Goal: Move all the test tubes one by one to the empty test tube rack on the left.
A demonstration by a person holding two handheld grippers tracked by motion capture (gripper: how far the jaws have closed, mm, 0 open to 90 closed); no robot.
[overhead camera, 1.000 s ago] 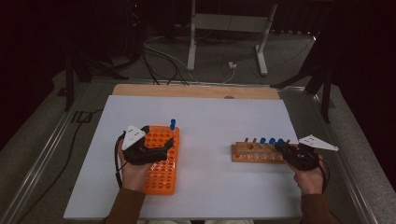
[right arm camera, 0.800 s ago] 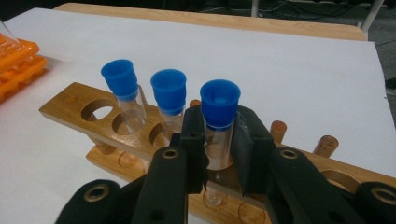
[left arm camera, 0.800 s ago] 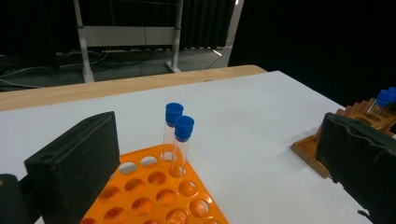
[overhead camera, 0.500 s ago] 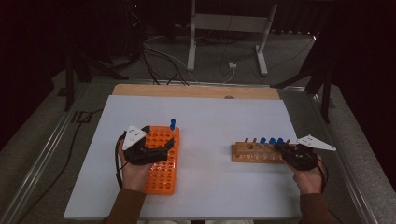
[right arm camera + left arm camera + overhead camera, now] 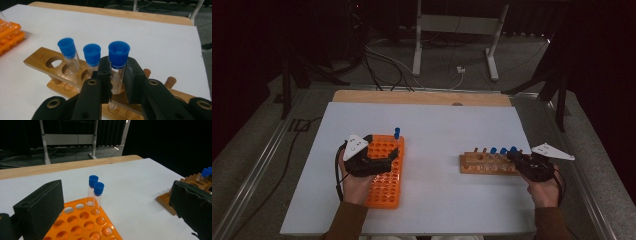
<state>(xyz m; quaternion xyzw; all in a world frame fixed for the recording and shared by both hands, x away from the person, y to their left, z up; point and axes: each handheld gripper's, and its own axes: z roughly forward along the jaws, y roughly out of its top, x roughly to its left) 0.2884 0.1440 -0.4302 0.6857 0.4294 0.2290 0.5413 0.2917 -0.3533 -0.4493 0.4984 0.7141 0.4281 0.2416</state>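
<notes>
An orange tube rack lies at the left, with two blue-capped tubes upright at its far end. My left gripper hovers over this rack, and its jaws stand wide open with nothing between them. At the right, a wooden rack holds three blue-capped tubes. My right gripper is shut on the rightmost tube, just below its blue cap, while the tube stands in its hole. The other two tubes stand to its left.
White paper covers the table, and a wooden strip runs along its far edge. Empty holes and short pegs show on the wooden rack. Metal stand legs and cables lie on the floor beyond.
</notes>
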